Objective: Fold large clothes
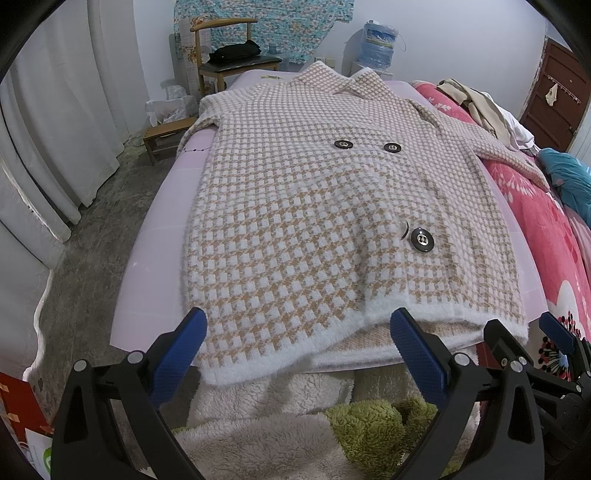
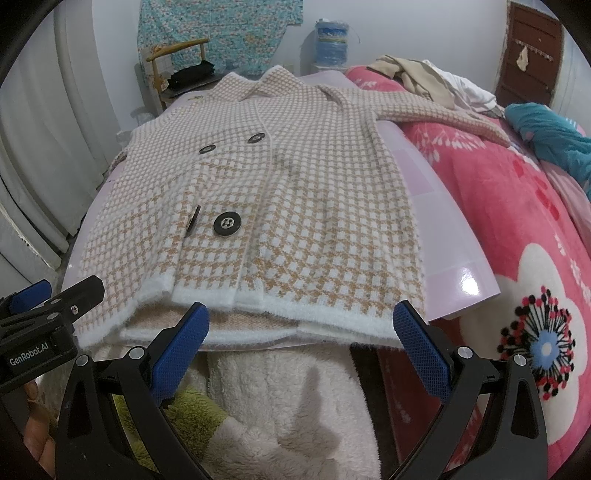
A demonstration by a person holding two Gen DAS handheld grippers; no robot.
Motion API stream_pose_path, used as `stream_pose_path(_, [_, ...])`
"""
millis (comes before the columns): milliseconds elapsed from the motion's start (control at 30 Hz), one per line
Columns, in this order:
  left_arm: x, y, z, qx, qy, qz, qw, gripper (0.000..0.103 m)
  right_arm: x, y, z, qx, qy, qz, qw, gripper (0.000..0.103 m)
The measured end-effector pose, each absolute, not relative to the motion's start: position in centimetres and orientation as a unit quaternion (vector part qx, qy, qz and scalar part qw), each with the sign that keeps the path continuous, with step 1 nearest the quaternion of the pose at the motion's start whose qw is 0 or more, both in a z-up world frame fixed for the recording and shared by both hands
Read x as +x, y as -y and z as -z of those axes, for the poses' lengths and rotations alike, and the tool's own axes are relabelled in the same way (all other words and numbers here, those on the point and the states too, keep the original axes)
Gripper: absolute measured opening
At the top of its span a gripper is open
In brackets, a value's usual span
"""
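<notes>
Houndstooth coat (image 1: 332, 206) lies flat, buttoned, on pink board (image 1: 155, 280), sleeve trailing onto the red blanket (image 2: 517, 229). Left tongs (image 1: 299, 347), right tongs (image 2: 301, 332) gape, empty, near hem, probably lining up for fold.

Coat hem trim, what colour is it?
White and fuzzy on the coat hem trim, clearest in the right wrist view.

Room: pale wall (image 1: 461, 44); white curtains (image 1: 55, 129) at left; mottled grey floor (image 1: 92, 240). Wooden chair (image 1: 229, 48) against the wall below a floral cloth (image 1: 288, 26). Water jug (image 1: 380, 44). Brown door (image 1: 554, 99) at right. Low wooden stool (image 1: 166, 138).
</notes>
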State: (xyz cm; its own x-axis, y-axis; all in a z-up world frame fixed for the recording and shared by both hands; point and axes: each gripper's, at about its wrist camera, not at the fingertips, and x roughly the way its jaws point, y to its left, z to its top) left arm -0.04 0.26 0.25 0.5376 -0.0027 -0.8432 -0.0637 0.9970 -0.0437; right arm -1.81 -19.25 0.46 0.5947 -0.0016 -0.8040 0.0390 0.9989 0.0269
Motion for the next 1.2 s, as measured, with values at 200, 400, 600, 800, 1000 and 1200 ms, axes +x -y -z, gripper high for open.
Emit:
stream_pose_path(200, [0.0, -0.3, -0.3, -0.034, -0.48, -0.017, 0.876, 0.098, -1.8, 19.5, -0.5, 0.02, -0.45, 0.013, 0.893, 0.096])
stream_pose_path(400, [-0.1, -0.3, -0.3, -0.034, -0.48, -0.017, 0.876, 0.098, -1.8, 19.5, -0.5, 0.02, -0.45, 0.013, 0.893, 0.096])
stream_pose_path(600, [-0.1, -0.3, -0.3, -0.035, -0.48, -0.018, 0.876, 0.098, -1.8, 19.5, -0.5, 0.02, -0.45, 0.013, 0.893, 0.096])
stream_pose_path(800, [0.0, -0.7, -0.6, -0.035, -0.482, -0.018, 0.875, 0.098, -1.8, 19.5, -0.6, 0.017, -0.45, 0.012, 0.893, 0.096])
stream_pose_path(1000, [0.0, -1.1, -0.5, -0.034, -0.486, -0.019, 0.873, 0.098, -1.2, 19.2, -0.7, 0.009, -0.446, 0.012, 0.895, 0.096])
stream_pose_path(1200, [1.1, -1.6, 0.4, -0.024, -0.485, -0.025, 0.874, 0.098, -0.1, 19.0, -1.1, 0.001, -0.437, 0.015, 0.899, 0.096])
